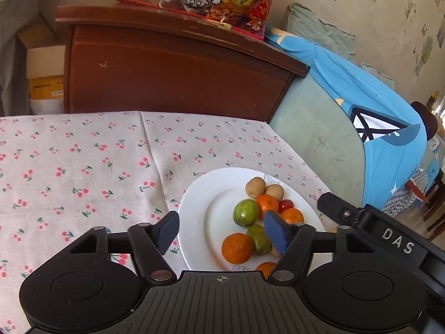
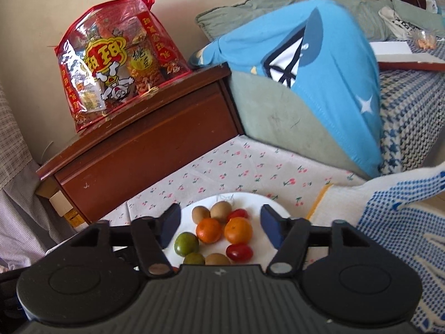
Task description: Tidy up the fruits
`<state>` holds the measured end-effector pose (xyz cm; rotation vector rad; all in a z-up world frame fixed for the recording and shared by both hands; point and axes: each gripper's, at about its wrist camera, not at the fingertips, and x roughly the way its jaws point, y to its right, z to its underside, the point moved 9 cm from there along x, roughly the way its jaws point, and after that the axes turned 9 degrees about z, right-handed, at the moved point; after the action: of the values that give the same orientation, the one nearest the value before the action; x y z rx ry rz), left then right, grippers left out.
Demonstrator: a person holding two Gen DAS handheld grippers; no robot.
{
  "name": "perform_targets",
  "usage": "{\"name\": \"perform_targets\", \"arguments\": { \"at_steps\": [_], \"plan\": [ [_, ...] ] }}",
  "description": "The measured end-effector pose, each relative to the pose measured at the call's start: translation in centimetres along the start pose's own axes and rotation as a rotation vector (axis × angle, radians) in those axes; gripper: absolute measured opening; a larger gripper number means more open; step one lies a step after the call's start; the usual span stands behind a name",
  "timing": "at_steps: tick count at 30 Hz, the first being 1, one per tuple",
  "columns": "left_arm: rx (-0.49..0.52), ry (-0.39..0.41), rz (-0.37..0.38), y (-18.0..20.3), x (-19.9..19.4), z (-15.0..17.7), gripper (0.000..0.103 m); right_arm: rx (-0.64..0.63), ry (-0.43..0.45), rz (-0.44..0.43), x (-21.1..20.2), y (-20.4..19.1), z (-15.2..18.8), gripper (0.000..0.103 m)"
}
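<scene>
Fruit sits heaped on a white plate (image 1: 194, 222) on a cherry-print tablecloth (image 1: 83, 167), the plate lying in front of a dark wooden cabinet (image 1: 172, 78) and near the tablecloth's right-hand edge. Above the plate, the left gripper (image 1: 222, 231) and the right gripper (image 2: 219, 228) each hold their jaws about half open, with nothing between the blue pads.

On the plate lie oranges (image 1: 237, 248), green fruits (image 1: 246, 213), brown kiwi-like fruits (image 1: 255, 187) and small red tomatoes (image 2: 239, 252). All look light and round, so likely to roll; the tomatoes are probably soft-skinned and would want a gentle squeeze across the middle, while an orange's firmer, dimpled peel should bear a steadier pinch at its widest part.

The left wrist view shows most of the plate's rim, bare cloth stretching away to the plate's left, and the other gripper's black body (image 1: 375, 228) just right of the plate. The right wrist view alone shows 2 tomatoes clearly, plus a gloved hand (image 2: 389, 208) right of the plate. A red snack bag (image 2: 116, 55) stands on the cabinet.
</scene>
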<state>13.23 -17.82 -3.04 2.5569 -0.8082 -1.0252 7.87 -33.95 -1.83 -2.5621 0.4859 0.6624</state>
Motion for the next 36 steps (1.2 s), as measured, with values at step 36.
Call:
{"name": "perform_targets", "arguments": {
  "at_steps": [36],
  "plan": [
    [0.001,-0.264,-0.259,-2.3,-1.0,1.9,0.098,-0.125,-0.246,0.202,-0.3,1.7,1.9,0.1]
  ]
}}
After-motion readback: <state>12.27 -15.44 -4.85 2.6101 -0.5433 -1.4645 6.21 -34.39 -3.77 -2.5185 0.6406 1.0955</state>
